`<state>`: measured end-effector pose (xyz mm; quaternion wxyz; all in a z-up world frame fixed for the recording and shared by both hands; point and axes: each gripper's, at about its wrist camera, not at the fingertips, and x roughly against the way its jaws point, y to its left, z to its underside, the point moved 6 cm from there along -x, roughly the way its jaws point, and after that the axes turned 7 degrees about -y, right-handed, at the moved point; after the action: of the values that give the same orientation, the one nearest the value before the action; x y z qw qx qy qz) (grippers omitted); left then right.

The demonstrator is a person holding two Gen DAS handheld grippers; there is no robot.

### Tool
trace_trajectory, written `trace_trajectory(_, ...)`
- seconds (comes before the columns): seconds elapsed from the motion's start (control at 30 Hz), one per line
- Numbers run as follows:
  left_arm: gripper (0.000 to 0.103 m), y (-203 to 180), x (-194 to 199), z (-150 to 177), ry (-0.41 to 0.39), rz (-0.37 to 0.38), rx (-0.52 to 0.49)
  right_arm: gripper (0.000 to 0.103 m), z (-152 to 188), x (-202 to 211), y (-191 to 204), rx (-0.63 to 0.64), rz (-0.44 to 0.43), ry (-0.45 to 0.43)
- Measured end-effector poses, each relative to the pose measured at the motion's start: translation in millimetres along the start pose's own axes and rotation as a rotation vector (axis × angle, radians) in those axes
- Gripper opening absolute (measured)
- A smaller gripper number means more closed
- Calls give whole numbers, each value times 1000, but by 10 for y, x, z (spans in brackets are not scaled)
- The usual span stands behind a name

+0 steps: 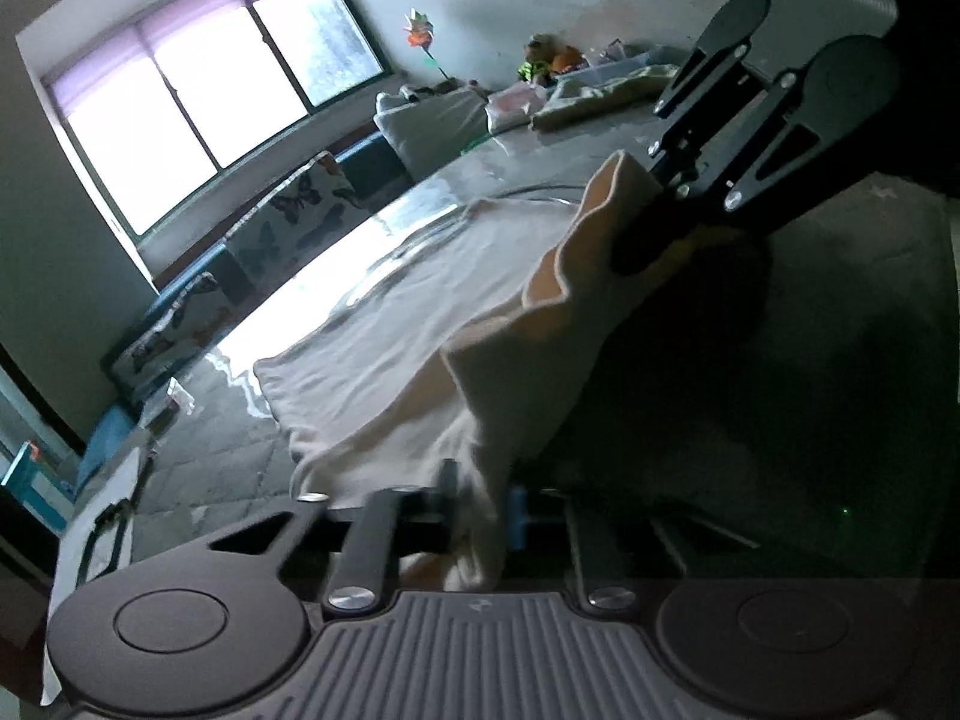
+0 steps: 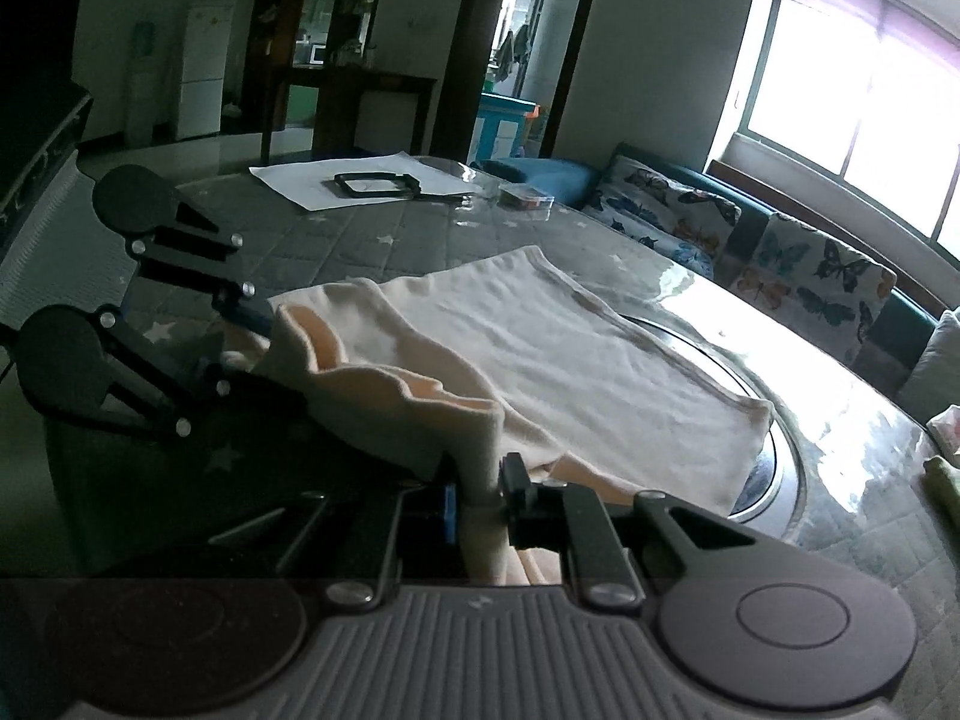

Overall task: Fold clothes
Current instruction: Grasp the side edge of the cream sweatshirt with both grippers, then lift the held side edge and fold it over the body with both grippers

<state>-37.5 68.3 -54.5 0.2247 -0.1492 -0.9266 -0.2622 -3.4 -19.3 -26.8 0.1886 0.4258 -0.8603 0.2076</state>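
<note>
A cream garment (image 1: 420,300) lies spread on the grey quilted table (image 1: 240,450); it also shows in the right wrist view (image 2: 540,348). My left gripper (image 1: 480,516) is shut on one corner of its near edge and lifts it. My right gripper (image 2: 480,492) is shut on the other corner of the same edge. The raised edge hangs in a wavy fold between the two grippers. The right gripper shows in the left wrist view (image 1: 654,204), and the left gripper shows in the right wrist view (image 2: 252,336).
A white sheet with a black frame (image 2: 378,183) and a small clear box (image 2: 525,198) lie at the table's far end. A sofa with butterfly cushions (image 2: 798,270) runs under the window. Pillows and folded items (image 1: 576,96) sit at the other end.
</note>
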Motion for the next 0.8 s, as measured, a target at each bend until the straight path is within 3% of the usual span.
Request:
trace_trajectory(0.4,7,31,286,-59,-3,31,40,10,-11,250,170,26,-24,-29)
trace_trajectory(0.8,7,-231,1104,-34,31,134,-8,10,-52,969,645,76,-141,7)
